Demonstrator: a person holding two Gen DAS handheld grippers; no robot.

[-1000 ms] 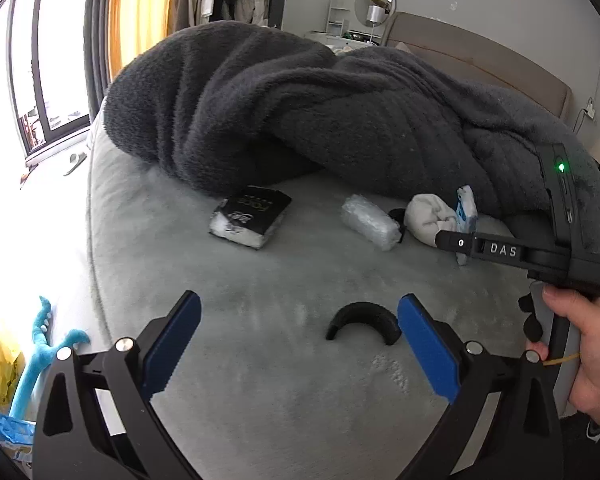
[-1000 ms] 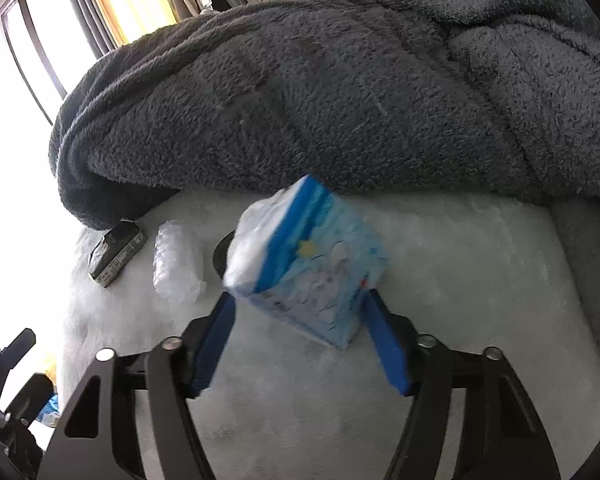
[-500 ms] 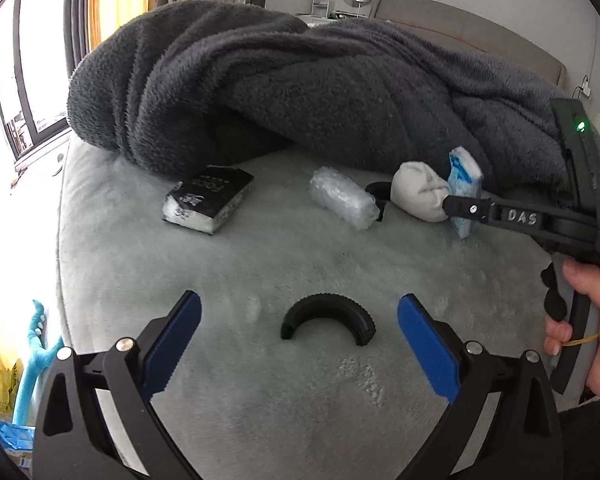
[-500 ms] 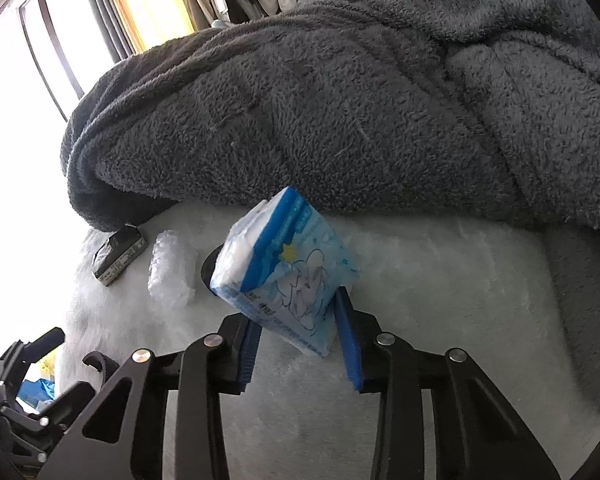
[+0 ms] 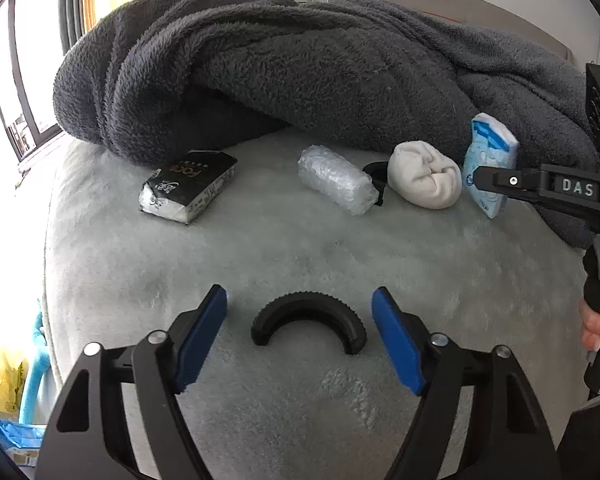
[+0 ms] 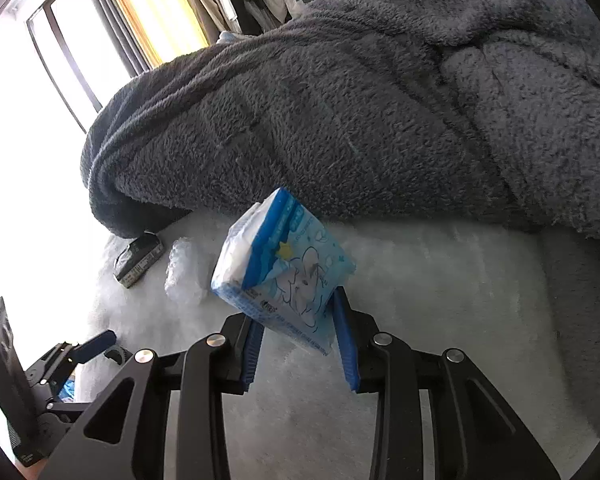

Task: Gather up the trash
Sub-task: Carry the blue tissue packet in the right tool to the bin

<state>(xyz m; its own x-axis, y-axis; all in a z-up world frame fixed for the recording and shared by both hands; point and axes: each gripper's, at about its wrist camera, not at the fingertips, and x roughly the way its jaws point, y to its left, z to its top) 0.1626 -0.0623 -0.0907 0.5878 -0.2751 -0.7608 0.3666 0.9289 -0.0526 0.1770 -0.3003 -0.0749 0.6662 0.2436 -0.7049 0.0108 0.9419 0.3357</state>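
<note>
Right gripper [image 6: 297,346] had its fingers clamped on a blue tissue pack [image 6: 283,268] — held tilted above the bed [image 6: 440,280], in front of the grey blanket [image 6: 360,100]. Left gripper [image 5: 300,336] was spread wide, holding nothing, a black half-ring [image 5: 308,322] lying between its fingers. Black packet [image 5: 189,186], bubble-wrap roll [image 5: 334,184] and white wad [image 5: 424,178] lay on the bed farther off.
</note>
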